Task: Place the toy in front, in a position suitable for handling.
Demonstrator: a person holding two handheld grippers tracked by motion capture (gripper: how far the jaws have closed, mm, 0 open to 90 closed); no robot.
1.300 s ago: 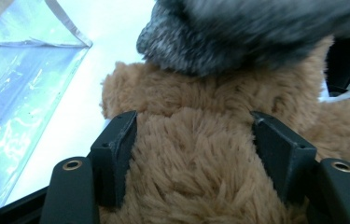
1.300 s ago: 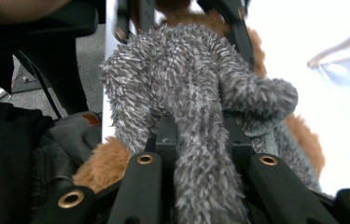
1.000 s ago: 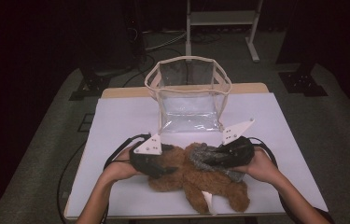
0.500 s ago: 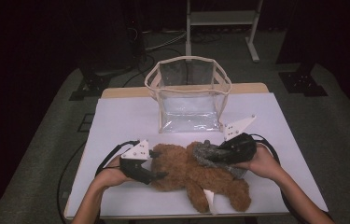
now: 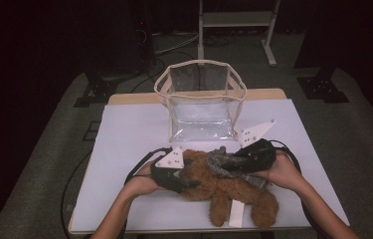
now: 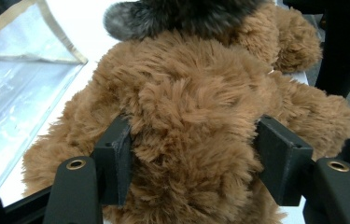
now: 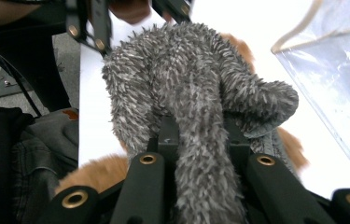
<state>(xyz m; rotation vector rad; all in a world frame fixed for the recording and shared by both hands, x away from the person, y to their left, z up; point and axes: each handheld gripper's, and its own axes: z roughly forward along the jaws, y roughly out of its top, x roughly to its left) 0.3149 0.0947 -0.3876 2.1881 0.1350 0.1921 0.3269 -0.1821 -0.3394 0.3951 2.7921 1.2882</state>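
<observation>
A brown teddy bear (image 5: 224, 189) lies on the white table (image 5: 124, 134) with a grey fuzzy scarf (image 5: 218, 158) at its neck. My left gripper (image 5: 189, 183) comes in from the left, and its jaws have just been closing with the bear between them. In the left gripper view both pads (image 6: 114, 158) press into the bear's fur (image 6: 196, 98). From the right, my right gripper (image 5: 230, 164) is shut on the scarf. In the right gripper view the grey scarf (image 7: 186, 84) is pinched between the right gripper's (image 7: 198, 140) two jaws.
A clear plastic bag with a beige rim (image 5: 201, 107) stands open just behind the bear, at the table's middle back. A white tag (image 5: 234, 214) lies under the bear's legs near the front edge. Cables trail from both grippers.
My left gripper drew back to the left, then pushed in against the bear and its jaws closed on the fur. The right gripper kept still on the scarf.
</observation>
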